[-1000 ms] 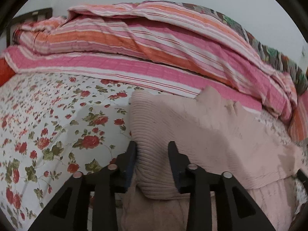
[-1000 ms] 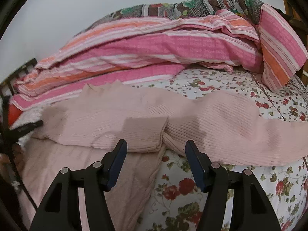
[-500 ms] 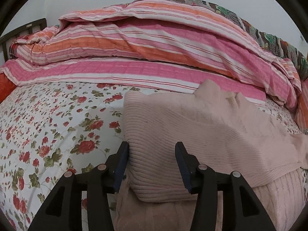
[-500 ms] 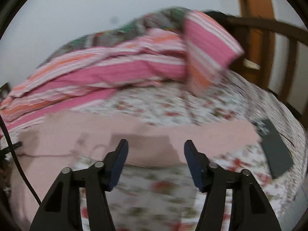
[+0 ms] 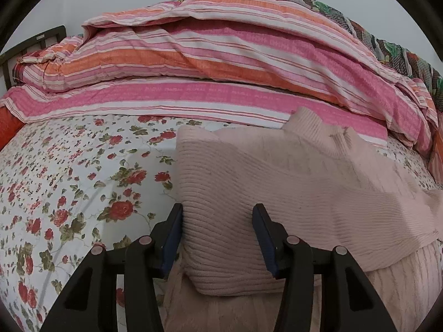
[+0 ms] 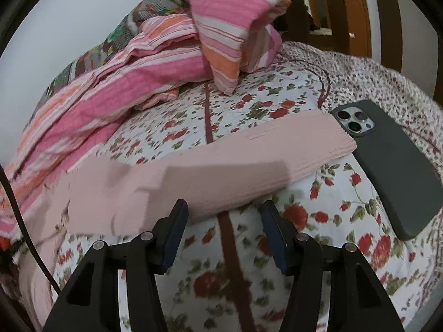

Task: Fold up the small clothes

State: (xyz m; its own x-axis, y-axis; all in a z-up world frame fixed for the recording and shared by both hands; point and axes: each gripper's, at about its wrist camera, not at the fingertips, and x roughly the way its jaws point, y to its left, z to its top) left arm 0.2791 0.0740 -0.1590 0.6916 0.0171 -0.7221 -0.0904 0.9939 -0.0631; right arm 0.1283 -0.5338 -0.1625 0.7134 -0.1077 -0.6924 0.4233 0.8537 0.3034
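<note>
The left gripper (image 5: 217,232) sits low over the folded-in sleeve (image 5: 221,235) of the pink knitted sweater (image 5: 304,188). The cuff end of that sleeve lies in the gap between its jaws. The left blue pad (image 5: 174,238) looks to be at the knit's edge, while the right one stands clear of it. So I read that gripper as released, with the sleeve lying loose on the sweater's body rather than pinched. From those jaws the sweater spreads ahead and off to the right, its collar at the far side near the striped quilt (image 5: 221,63).

Over on the right, the right gripper (image 6: 221,229) hangs parted with nothing between its pads; only the flowered bedsheet (image 6: 249,276) shows in the gap. The other sleeve (image 6: 249,163) is still stretched out flat. It lies just ahead of those jaws, its near edge almost at the left fingertip (image 6: 177,221). Its long axis runs crosswise to the fingers, rising from low left to upper right. The cuff (image 6: 326,135) is well ahead and right of the jaws, nearly touching a dark phone (image 6: 393,166) lying camera-up on the sheet.

I judge that the right hand is plainly the nearer one for that sleeve. The catch is that the jaws face the sleeve's middle, not its end. To fold it across, the gripper would need to travel rightward along the sleeve toward the cuff, taking care not to nudge the phone.
</note>
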